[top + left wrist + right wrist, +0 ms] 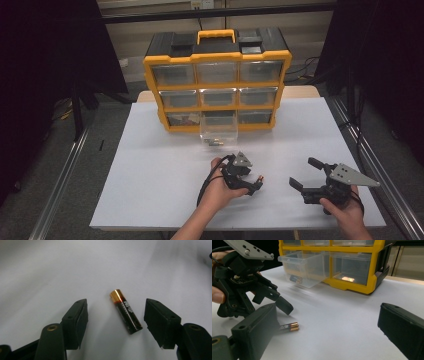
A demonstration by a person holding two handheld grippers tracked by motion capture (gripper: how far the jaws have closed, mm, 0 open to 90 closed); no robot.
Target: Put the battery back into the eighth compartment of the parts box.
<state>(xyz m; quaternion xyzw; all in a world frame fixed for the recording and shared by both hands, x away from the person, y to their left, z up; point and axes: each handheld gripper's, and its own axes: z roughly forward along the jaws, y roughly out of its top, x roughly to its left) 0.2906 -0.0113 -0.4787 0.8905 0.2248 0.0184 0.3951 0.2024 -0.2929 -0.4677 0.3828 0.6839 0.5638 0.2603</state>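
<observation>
Your left gripper [115,322] straddles the battery [125,311], jaws open and untouching; its long axis runs along the gap (right gripper [306,175] open, farther off).

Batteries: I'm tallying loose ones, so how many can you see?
2. One battery lies on the white table between the left gripper's open jaws; another sits in the pulled-out clear drawer. Other drawers may hide more.
</observation>
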